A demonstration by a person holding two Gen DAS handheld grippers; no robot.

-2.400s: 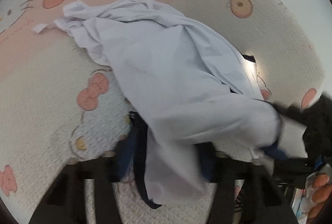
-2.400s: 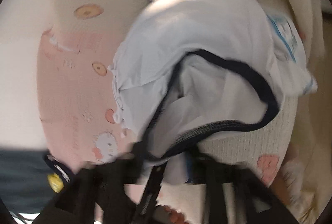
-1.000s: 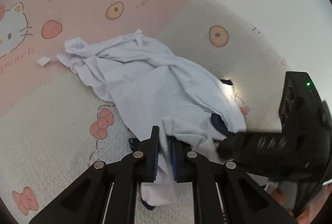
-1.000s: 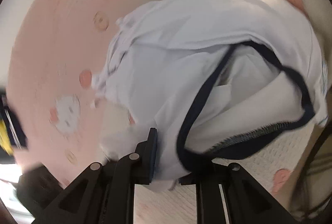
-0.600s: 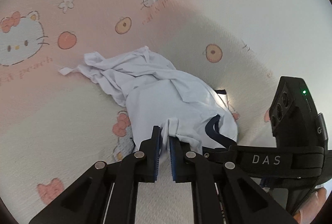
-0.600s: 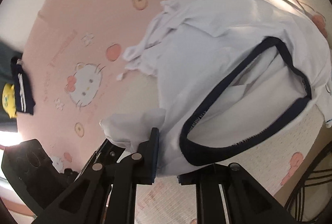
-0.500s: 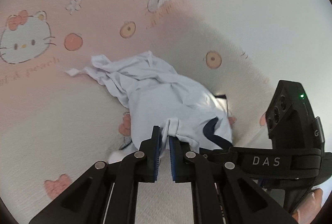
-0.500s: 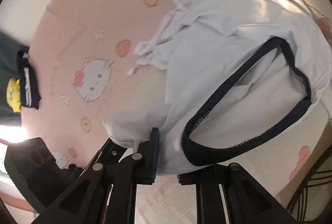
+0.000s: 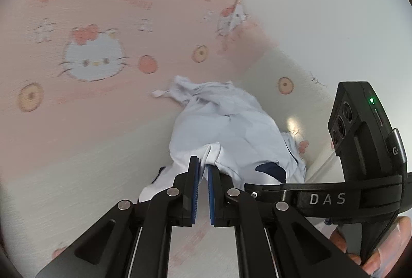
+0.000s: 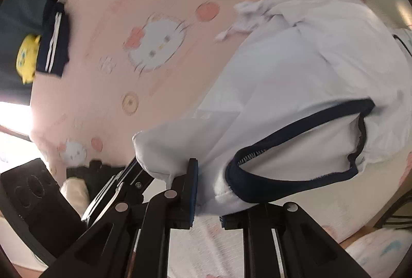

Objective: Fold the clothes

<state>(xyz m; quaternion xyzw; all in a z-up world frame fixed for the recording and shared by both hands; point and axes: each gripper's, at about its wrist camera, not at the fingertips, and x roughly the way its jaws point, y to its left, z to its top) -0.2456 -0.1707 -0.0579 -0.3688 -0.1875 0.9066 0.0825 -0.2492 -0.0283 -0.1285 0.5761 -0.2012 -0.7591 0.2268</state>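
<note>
Your left tongs (image 9: 203, 170) were pinched nearly together on a small raised fold of the crumpled white cotton T-shirt with a navy-trimmed neckline (image 9: 226, 128), the blue pads (image 9: 196, 175) showing only a thin gap with cloth between them. Ahead of those tongs the shirt trailed away in a rumpled heap onto the pink and cream quilted bed cover printed with cartoon cats and peaches (image 9: 90, 103), its far end tapering to a small white tab. To the right of your left tongs, the black body of the other tool crossed low, and your right hand (image 9: 386, 249) gripped its handle at the lower right.

Your right tongs (image 10: 208, 180) stood fairly wide, with the shirt (image 10: 296, 77) bunched between them; the left pad (image 10: 193, 182) pressed against the cloth, while the right pad was covered by the fabric, so you held a thick wad near the collar. The navy neckline (image 10: 296, 146) looped open just ahead and to the right of these tongs. The bulk of the shirt hung and spread ahead and rightward over the bed cover (image 10: 154, 7). Far ahead to the left lay a folded navy garment with white stripes (image 10: 52, 41), and beside it a yellow plush toy (image 10: 25, 56). Left of your right tongs, your left hand (image 10: 76, 191) held the other tool.
</note>
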